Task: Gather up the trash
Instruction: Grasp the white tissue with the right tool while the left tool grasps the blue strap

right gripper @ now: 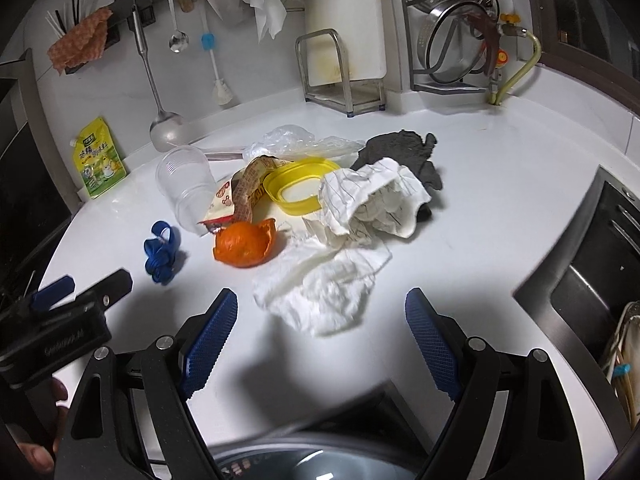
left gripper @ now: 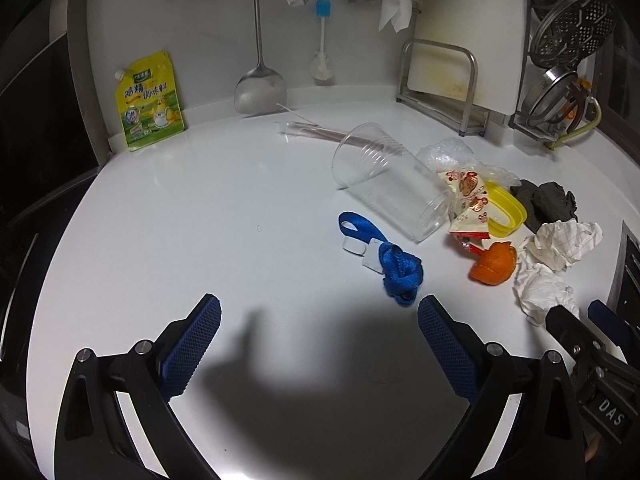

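Trash heaped mid-counter (right gripper: 500,200): crumpled tissue (right gripper: 320,292) nearest, touching orange peel (right gripper: 244,244); behind, lined paper (right gripper: 372,200), yellow lid (right gripper: 296,188), snack wrapper (left gripper: 468,204), tipped clear cup (left gripper: 388,184), dark rag (right gripper: 404,156). Blue lanyard (left gripper: 396,268) lying just apart. Right gripper (right gripper: 320,336) spread wide, empty, low before the tissue. Left gripper (left gripper: 320,336) likewise agape, empty, near the lanyard.

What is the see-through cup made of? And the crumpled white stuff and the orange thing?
The cup looks like thin clear plastic: you see the counter through it, and it has moulded ridges. The crumpled white stuff seems to be soft paper, tissue or napkin, matte and wrinkled. The orange thing looks like citrus peel, probably mandarin: dull, curled, with torn edges.
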Tool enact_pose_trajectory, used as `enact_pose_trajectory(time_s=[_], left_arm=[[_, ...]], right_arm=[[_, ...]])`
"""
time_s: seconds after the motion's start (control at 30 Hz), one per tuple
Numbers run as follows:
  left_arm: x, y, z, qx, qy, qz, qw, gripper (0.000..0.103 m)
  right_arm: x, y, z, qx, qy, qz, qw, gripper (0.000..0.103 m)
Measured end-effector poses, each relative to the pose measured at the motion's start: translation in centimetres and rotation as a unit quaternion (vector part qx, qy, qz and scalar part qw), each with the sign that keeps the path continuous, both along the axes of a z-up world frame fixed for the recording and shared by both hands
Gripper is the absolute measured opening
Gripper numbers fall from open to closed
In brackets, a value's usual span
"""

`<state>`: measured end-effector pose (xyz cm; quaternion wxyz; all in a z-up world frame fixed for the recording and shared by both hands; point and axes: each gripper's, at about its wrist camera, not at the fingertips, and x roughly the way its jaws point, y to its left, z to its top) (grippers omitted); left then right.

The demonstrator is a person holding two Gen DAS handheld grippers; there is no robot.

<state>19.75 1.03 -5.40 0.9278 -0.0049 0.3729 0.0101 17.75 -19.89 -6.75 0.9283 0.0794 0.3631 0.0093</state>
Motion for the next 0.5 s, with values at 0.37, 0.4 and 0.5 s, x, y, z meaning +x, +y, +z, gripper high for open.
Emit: enact_pose_trajectory(time_s=[0.37, 0.4, 0.5], left_arm=[[0.9, 0.3, -0.3, -0.011, 0.024, 0.022, 0.9994, 0.097], [1.0, 0.2, -0.2, -0.009, 0.025, 0.022, 0.9994, 0.097], [1.2, -0.2, 0.2, -0.002, 0.02, 0.023, 0.9995, 0.097]], right_arm=[[2.0, 0.6, -0.9, -0.014, 0.013, -0.002, 1.0, 0.082], [2.0, 0.6, -0.9, -0.016, 0.012, -0.002, 1.0, 0.081], [1.9, 0.5, -1.0, -0.015, 0.005, -0.003, 1.0, 0.077]])
